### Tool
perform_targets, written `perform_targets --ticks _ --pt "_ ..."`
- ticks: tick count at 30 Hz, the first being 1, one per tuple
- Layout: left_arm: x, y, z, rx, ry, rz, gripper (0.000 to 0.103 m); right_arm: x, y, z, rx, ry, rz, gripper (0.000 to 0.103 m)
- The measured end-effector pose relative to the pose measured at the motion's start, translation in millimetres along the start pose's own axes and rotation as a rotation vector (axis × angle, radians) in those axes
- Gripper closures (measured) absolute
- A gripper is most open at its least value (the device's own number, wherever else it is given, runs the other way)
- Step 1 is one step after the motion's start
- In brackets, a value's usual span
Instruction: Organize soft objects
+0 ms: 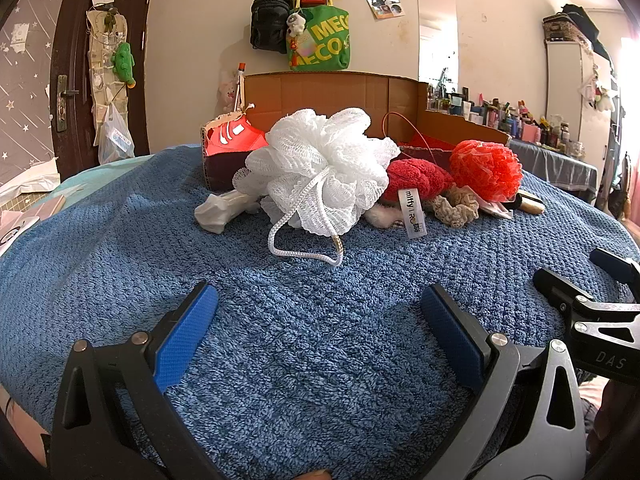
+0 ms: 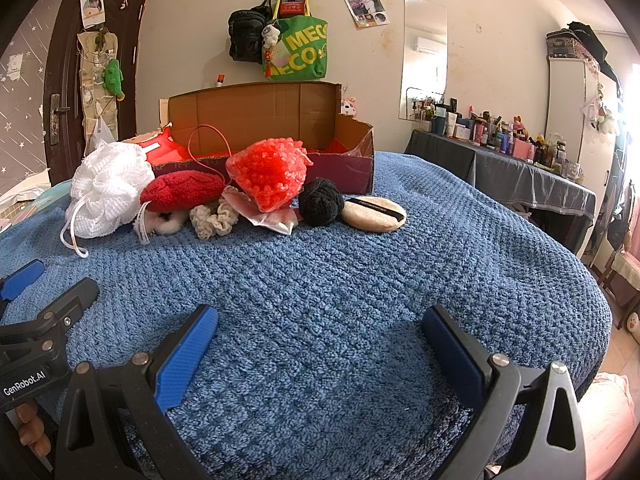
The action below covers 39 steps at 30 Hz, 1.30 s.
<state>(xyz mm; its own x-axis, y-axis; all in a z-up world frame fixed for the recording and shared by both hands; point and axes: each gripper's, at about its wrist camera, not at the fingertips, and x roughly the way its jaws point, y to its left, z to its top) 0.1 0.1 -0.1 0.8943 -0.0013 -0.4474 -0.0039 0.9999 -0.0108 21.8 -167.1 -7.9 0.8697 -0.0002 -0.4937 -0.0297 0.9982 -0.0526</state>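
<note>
A row of soft things lies on the blue blanket (image 2: 360,280), running left to right along the near wall of an open cardboard box (image 2: 256,120). At the left end sits the white pouf (image 1: 320,168), its looped cord (image 1: 304,236) trailing toward the near side. Right of it lies a red plush (image 2: 182,191) with a white tag (image 1: 413,211) hanging off its near edge, the plush's long axis running left-right. A beige scrunchie (image 2: 212,218) lies just in front, between the plush and a red pouf (image 2: 268,172), which rests on a clear wrapper (image 2: 268,220). Further right a black yarn ball (image 2: 320,200) touches a round tan puff (image 2: 374,214) that lies flat, its black strap (image 2: 380,208) running left-right across the top. A crumpled white bag (image 1: 218,210) lies at the left of the white pouf.

The left gripper (image 1: 320,324) hovers low over bare blanket on the near side, its blue pads (image 1: 186,340) spread wide with nothing between them. The right gripper (image 2: 320,344) is likewise wide open and empty, aimed toward the puff end of the row. The two tools sit close beside each other, each showing at the edge of the other's view. Fingers (image 2: 32,428) wrap the left tool's handle.

A green tote (image 2: 298,48) and a black bag (image 2: 246,36) hang on the far wall.
</note>
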Motion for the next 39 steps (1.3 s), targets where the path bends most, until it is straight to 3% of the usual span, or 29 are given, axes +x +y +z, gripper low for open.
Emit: perform_targets --ticks 39 --pt "-7.3 -2.2 3.6 0.018 -0.009 -0.01 0.0 -2.2 0.7 1.2 0.014 0.001 0.005 0.0"
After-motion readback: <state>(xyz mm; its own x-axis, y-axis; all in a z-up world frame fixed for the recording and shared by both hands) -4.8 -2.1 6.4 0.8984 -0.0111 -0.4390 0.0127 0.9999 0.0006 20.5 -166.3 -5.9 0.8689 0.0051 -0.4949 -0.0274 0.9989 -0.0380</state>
